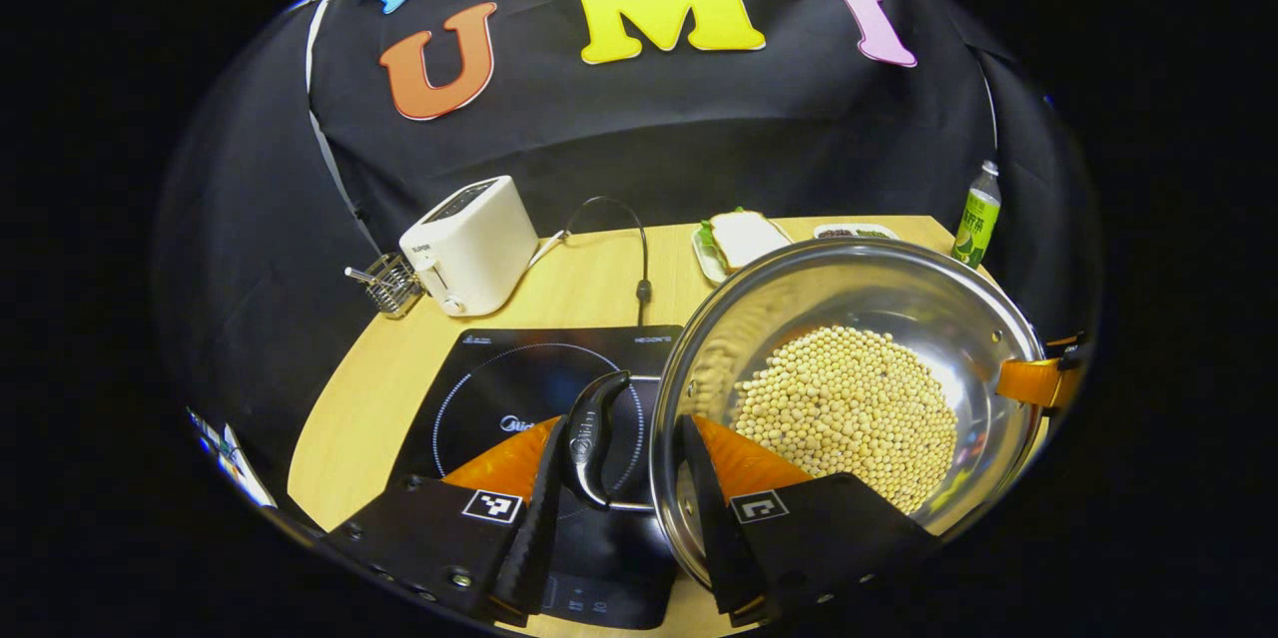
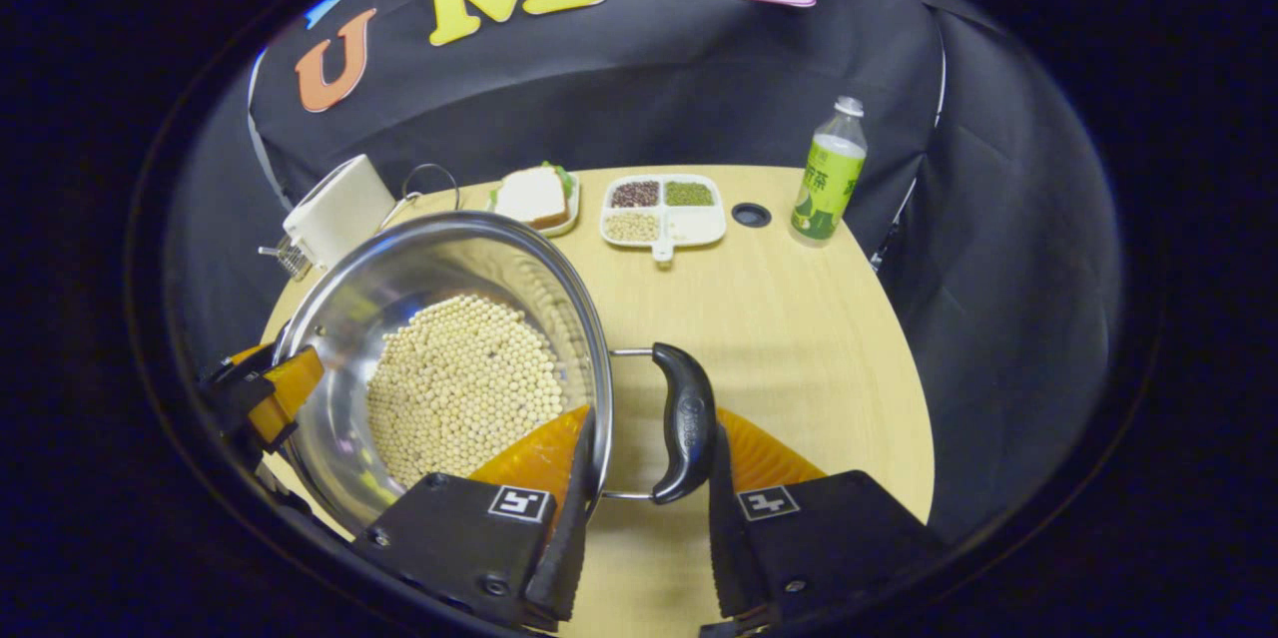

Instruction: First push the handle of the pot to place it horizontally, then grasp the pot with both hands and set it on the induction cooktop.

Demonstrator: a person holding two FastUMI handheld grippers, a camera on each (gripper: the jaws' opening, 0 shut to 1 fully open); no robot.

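The stainless steel pot point(image 1: 849, 398), its bottom covered with soybeans point(image 1: 849, 408), sits at lower centre-right of the left gripper view and at lower left of the right gripper view, apparently lifted and slightly tilted, part of it over the induction cooktop point(image 1: 519, 388). The left gripper point(image 1: 619, 508) has its fingers spread either side of the black left handle point(image 1: 596, 438) and the pot's rim; one finger lies against the handle, but whether both press I cannot tell. The right gripper point(image 2: 644, 508) likewise straddles the right handle point(image 2: 685, 423) and the rim, jaws parted, grip uncertain. Judging by the load of beans, the pot should be heavy; its polished steel wall looks slippery, and the loose beans would spill if it tipped, so the two stiff side handles are the sound places to hold, kept level. On the table point(image 2: 799, 338) further back stand a white toaster point(image 1: 469, 244) with its cable point(image 1: 619, 239), a sandwich plate point(image 2: 534, 199), a divided tray of grains point(image 2: 661, 209) and a green bottle point(image 2: 827, 174); none seems to block the cooktop.
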